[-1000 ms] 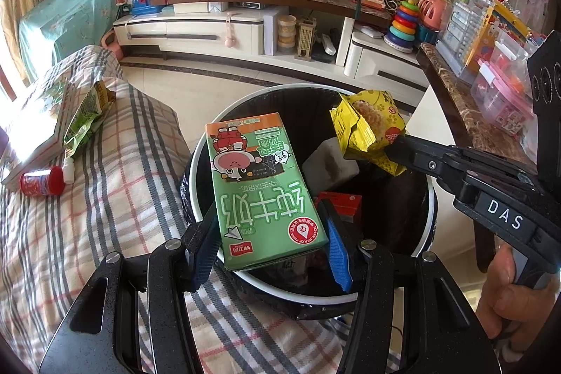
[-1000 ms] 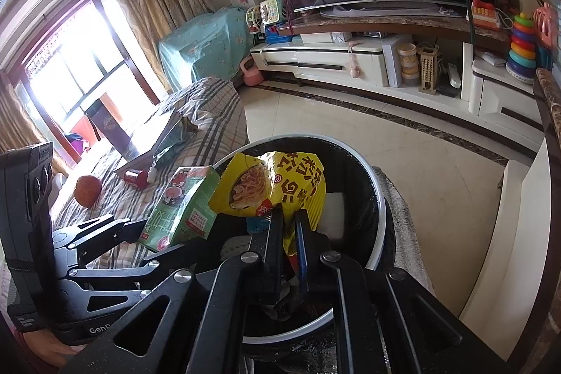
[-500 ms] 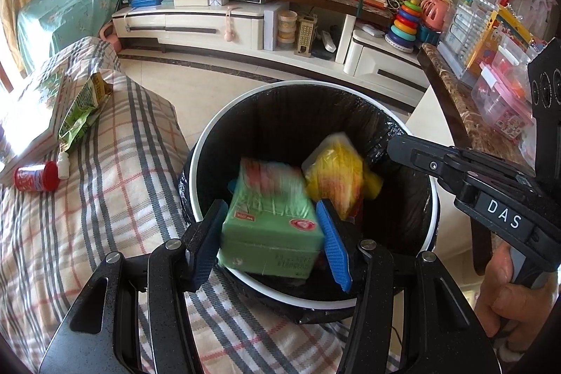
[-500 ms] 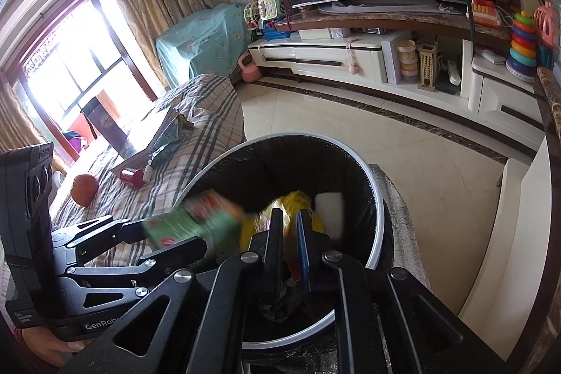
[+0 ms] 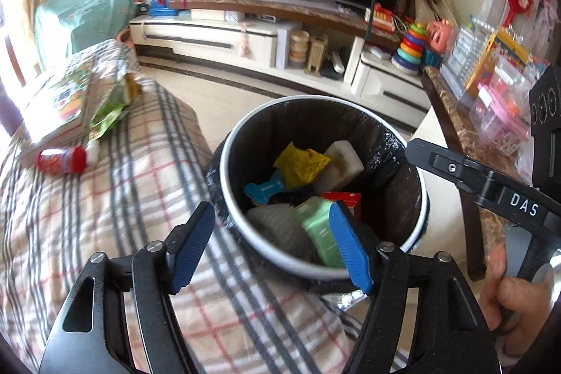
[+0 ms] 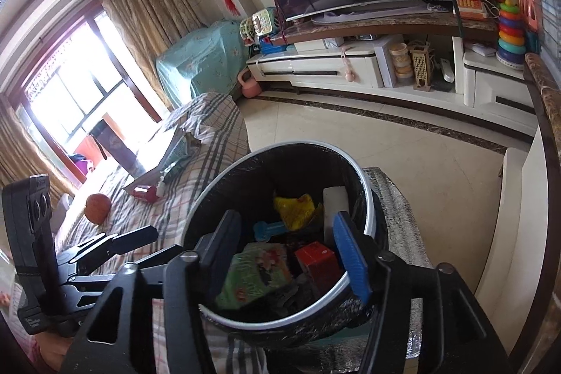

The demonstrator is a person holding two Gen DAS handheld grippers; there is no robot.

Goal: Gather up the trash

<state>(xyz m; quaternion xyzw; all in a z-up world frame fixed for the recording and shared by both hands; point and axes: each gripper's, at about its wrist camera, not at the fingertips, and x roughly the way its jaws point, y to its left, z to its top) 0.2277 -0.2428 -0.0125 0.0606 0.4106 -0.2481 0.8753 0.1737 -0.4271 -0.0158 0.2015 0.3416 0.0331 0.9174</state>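
Note:
A round bin [image 5: 242, 125] with a black liner stands beside the plaid-covered sofa. Inside lie the green milk carton [image 5: 315, 226], the yellow snack bag [image 5: 301, 163], a white block [image 5: 342, 160], a red box [image 5: 345, 198] and a blue bone-shaped piece [image 5: 264, 190]. My left gripper [image 5: 270, 247] hovers over the bin's near rim, its jaws opening, nothing between them. My right gripper [image 6: 291, 255] hangs above the bin [image 6: 368, 195], its jaws also opening and empty; below it lie the carton [image 6: 252, 276] and the yellow bag [image 6: 294, 209].
On the plaid sofa cover [image 5: 105, 198] lie a red-capped bottle [image 5: 63, 160], a green wrapper [image 5: 112, 114] and a book [image 5: 52, 107]; an orange fruit [image 6: 98, 204] sits further back. A TV cabinet [image 5: 245, 37] and a toy-laden marble counter [image 5: 455, 114] bound the tiled floor.
Both grippers let go: the green carton left the left jaws and the yellow bag left the right jaws, and both fell into the bin. Both sets of jaws have spread wider.

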